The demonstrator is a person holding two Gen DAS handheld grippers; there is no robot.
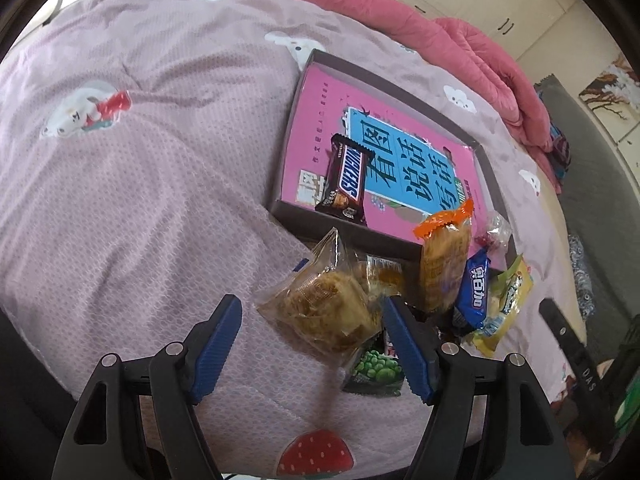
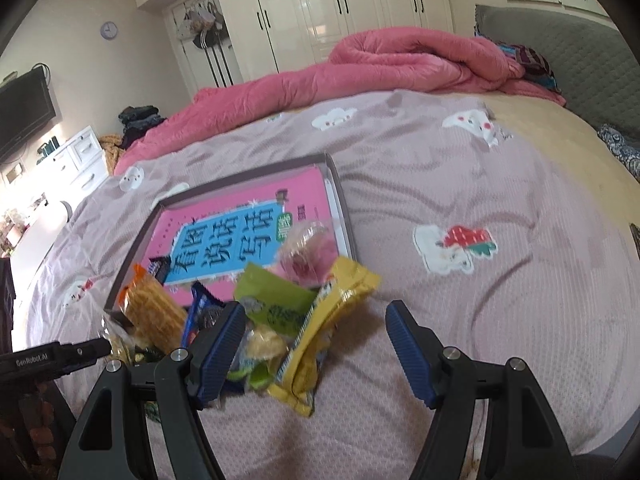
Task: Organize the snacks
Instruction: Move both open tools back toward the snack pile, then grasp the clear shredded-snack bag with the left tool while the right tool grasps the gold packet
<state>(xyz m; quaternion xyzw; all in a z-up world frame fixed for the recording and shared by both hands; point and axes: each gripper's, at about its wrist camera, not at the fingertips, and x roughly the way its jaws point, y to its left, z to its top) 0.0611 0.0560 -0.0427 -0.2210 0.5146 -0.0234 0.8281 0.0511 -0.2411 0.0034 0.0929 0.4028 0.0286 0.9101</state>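
On the bed: snacks heaped beside box [image 1: 436, 92].
Both my tools open: left tool [image 1: 314, 344] brackets pastry pack [image 1: 324, 308], right tool [image 2: 316, 344] yellow packet [image 2: 320, 332], ready to box them.

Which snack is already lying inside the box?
The Snickers bar. It lies in the dark box on the pink book, while the cake packet, the blue packet and the others sit piled outside its near edge.
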